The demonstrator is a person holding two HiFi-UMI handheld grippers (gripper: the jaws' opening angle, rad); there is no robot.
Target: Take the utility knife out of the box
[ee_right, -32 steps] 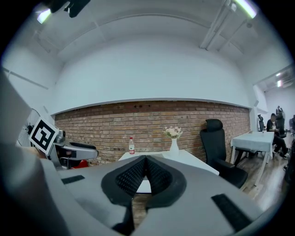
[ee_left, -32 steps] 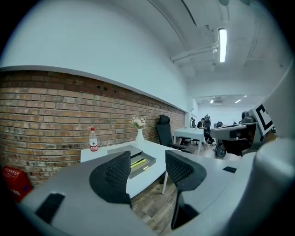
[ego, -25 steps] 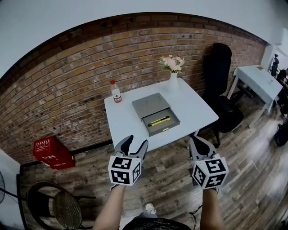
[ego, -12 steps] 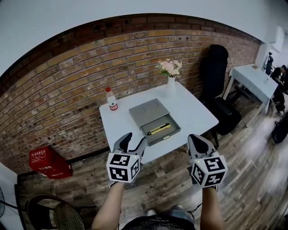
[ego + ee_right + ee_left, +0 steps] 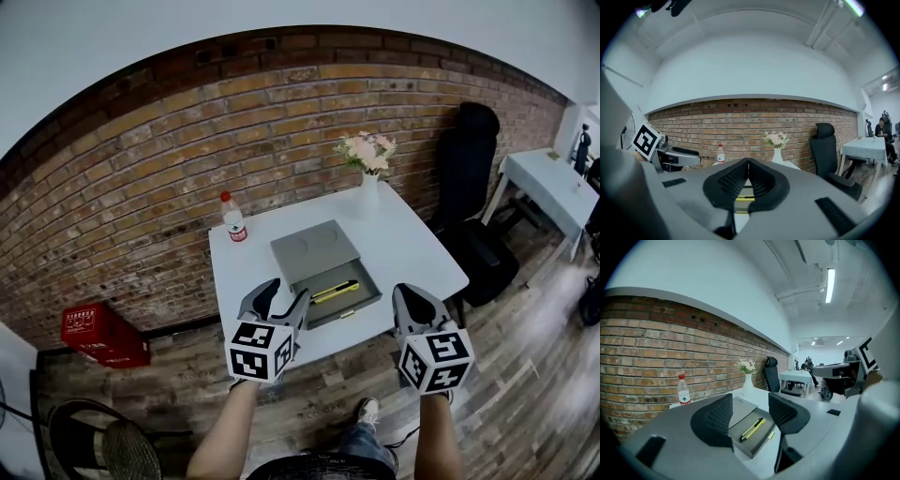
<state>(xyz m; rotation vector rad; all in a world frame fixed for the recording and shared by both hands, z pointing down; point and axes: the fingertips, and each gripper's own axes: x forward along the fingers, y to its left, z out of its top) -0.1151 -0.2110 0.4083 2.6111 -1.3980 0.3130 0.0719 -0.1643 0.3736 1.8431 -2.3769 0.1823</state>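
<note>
**Stance before the reach: knife lying in the open tray**

I hold both grippers near the front edge of the white square bench (image 5: 412,248), short of the box and touching nothing. My left gripper (image 5: 283,295) has its jaws spread wide. Its own view frames the yellow utility knife (image 5: 335,292) between them, so I judge this the gripper readied for the pick. My right gripper (image 5: 410,295) has its jaws pressed together on nothing, which suggests it is in reserve. The knife lies flat and aslant in the pulled-out tray of the flat grey box (image 5: 314,248). The tray opens toward me, which leaves the knife reachable from above. A red-capped plastic bottle (image 5: 234,223) and a white vase of pink flowers (image 5: 368,192) stand by the far edge, clear of the reach.
</note>
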